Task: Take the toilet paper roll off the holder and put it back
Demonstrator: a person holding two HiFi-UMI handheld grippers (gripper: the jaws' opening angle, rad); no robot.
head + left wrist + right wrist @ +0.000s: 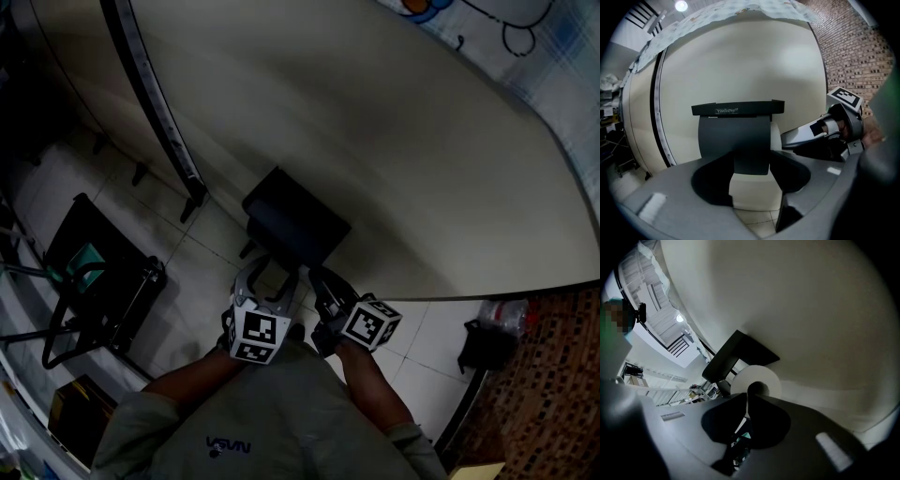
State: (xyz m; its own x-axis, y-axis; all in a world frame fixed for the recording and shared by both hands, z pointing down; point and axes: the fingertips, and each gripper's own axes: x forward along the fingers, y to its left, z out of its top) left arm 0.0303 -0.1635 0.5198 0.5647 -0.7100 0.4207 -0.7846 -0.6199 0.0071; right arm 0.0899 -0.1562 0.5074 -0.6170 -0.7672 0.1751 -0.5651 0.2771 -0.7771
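Note:
A black paper holder (295, 225) hangs on the pale curved wall. In the left gripper view its lid (738, 109) tops a dark cover flap (736, 136), and the white toilet paper roll (775, 138) peeks out at the flap's right edge. My left gripper (751, 187) stands wide below it, pads against the two sides of the flap's narrow lower tab (751, 161). My right gripper (748, 399) is shut, its tips at the core hole in the roll's end face (766, 378). The head view shows both grippers, left (272, 277) and right (319, 281), just under the holder.
A black rail strip (159, 112) runs down the wall left of the holder. A black folding cart (94, 281) stands on the tiled floor at the left. A dark bag with a bottle (487, 342) sits by the brick wall (853, 61) on the right.

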